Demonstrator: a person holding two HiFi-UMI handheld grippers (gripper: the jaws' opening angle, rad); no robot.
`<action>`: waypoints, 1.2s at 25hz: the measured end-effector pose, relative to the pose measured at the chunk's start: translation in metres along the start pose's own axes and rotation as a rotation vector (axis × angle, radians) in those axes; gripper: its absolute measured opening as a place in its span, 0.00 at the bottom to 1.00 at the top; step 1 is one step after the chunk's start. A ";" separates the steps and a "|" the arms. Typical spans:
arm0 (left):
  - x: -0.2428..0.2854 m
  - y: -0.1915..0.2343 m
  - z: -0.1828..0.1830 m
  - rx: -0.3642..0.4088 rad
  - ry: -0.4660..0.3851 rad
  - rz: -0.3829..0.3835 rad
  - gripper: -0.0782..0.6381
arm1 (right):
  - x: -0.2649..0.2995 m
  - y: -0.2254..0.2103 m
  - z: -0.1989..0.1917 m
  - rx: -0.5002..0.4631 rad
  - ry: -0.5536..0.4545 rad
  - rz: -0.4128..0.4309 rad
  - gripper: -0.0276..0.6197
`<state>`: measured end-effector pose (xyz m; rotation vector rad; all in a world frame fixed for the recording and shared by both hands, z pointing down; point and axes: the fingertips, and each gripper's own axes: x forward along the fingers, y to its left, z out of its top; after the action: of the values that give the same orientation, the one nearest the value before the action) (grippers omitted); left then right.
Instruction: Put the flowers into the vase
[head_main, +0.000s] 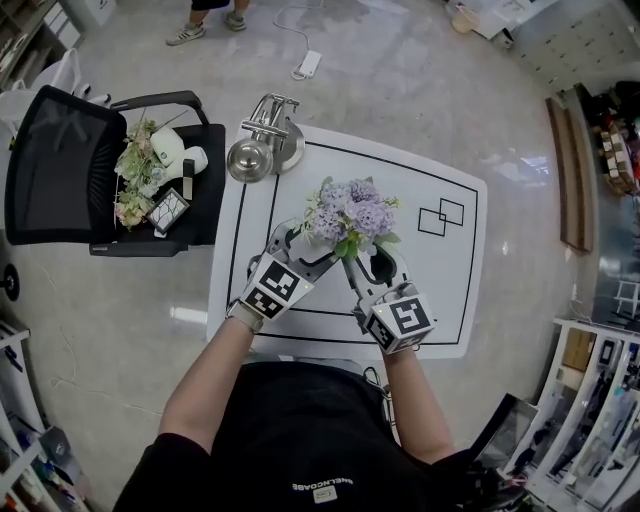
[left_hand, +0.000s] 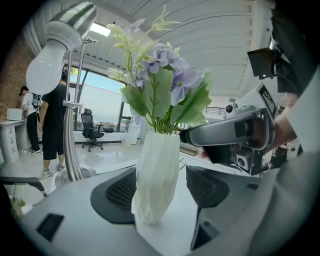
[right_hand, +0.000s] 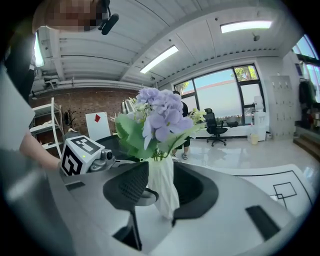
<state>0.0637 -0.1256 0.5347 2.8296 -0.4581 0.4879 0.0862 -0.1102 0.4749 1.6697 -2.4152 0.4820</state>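
Right hand-held gripper loosely straddles vase of flowers.

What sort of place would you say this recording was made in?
Probably an office-like lab or workspace: a swivel office chair, tall windows over a glossy floor, and a white line-marked table.

Open-plan office with a glossy, pale tiled floor. A white table marked with black rectangles stands in the middle, with a chrome desk lamp at its far corner and a black mesh office chair just beside one edge. Tall windows let in daylight, strip lights run along the white ribbed ceiling, one wall is brick, and shelving lines one side
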 end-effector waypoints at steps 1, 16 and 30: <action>-0.001 -0.001 -0.001 0.001 -0.001 0.000 0.52 | -0.001 0.000 -0.001 0.008 -0.001 -0.002 0.26; -0.059 -0.013 0.013 -0.024 -0.066 0.049 0.52 | -0.030 0.011 0.018 0.033 -0.083 -0.029 0.26; -0.123 -0.075 0.098 -0.014 -0.257 0.005 0.34 | -0.103 0.043 0.079 0.003 -0.230 -0.045 0.11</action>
<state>0.0072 -0.0515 0.3875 2.8895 -0.5123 0.1203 0.0868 -0.0334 0.3613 1.8701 -2.5254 0.3016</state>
